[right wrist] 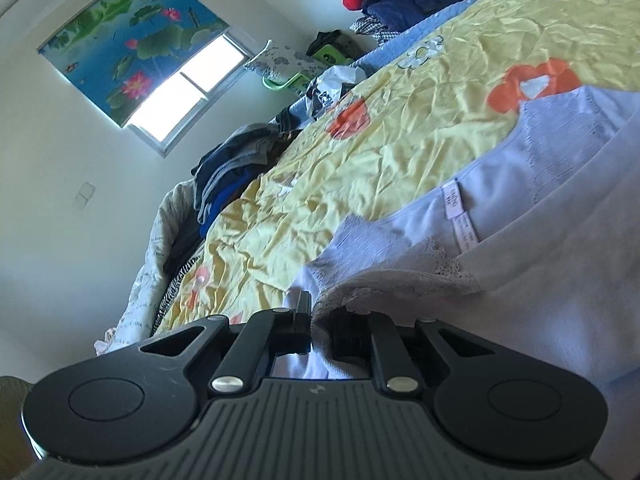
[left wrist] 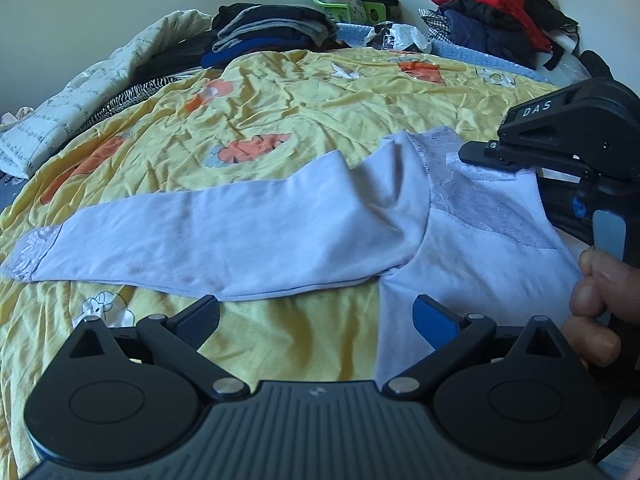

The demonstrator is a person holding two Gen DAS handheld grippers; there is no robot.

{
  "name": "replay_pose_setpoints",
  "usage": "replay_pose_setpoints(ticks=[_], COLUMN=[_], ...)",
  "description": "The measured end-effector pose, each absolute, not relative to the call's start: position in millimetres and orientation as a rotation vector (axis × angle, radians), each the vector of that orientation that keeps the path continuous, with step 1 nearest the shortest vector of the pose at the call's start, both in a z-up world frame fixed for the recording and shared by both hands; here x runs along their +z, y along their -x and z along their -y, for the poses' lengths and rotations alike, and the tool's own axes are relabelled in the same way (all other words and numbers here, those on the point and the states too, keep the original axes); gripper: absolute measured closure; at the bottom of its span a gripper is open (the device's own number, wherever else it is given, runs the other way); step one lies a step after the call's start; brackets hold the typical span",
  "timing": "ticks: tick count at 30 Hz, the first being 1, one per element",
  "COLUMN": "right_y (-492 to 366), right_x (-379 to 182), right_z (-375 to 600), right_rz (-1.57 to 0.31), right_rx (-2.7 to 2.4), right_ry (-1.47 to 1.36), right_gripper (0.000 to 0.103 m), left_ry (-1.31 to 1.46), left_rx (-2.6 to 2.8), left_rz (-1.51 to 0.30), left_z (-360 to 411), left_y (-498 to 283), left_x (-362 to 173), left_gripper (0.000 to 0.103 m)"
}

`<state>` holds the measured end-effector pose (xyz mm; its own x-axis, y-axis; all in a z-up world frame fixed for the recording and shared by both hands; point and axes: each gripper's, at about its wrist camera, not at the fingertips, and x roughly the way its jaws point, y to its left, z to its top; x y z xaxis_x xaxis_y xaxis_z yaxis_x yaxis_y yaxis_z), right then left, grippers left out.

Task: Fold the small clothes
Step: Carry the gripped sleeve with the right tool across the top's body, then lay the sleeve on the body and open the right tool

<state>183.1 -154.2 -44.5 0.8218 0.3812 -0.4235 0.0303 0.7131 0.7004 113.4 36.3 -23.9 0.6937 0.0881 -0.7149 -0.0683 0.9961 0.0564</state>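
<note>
Right claw (right wrist: 318, 330): angled low, pinching the lace collar of the lilac top (left wrist: 248, 236). Left claw (left wrist: 318, 318): spread, tilted down over the top's side. Top: flat on yellow bedspread (left wrist: 280, 120), sleeve folded across.

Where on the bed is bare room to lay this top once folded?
Free: the yellow flowered bedspread beyond the lilac long-sleeved top, up to the dark folded clothes stack. Crowded: the far edge, with that stack and the red and navy jacket pile.
</note>
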Motion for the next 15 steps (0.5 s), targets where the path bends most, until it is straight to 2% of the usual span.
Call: replay_pose_setpoints(ticks=[5,9,15], right_y=[-185.2,-191.0,-199.6], right_x=[-41.7,-37.9,-36.6], right_z=[143.2,126.6,105.8], right_rz=[-0.598,-0.622,-0.672], right_rx=[0.217,0.223,0.261], right_ry=[-0.701,-0.591,-0.502], right_gripper=[0.086,0.08,0.079], left_ry=[-0.018,-0.011,-0.003], left_rx=[0.099,0.107,0.117], left_rz=[-0.8,-0.802,-0.804], left_z=[-43.3,-48.1,-54.8], left_y=[-111.7,-111.0,-109.1], left_x=[-24.2,-24.8,-25.1], left_gripper=[0.0,0.0,0.0])
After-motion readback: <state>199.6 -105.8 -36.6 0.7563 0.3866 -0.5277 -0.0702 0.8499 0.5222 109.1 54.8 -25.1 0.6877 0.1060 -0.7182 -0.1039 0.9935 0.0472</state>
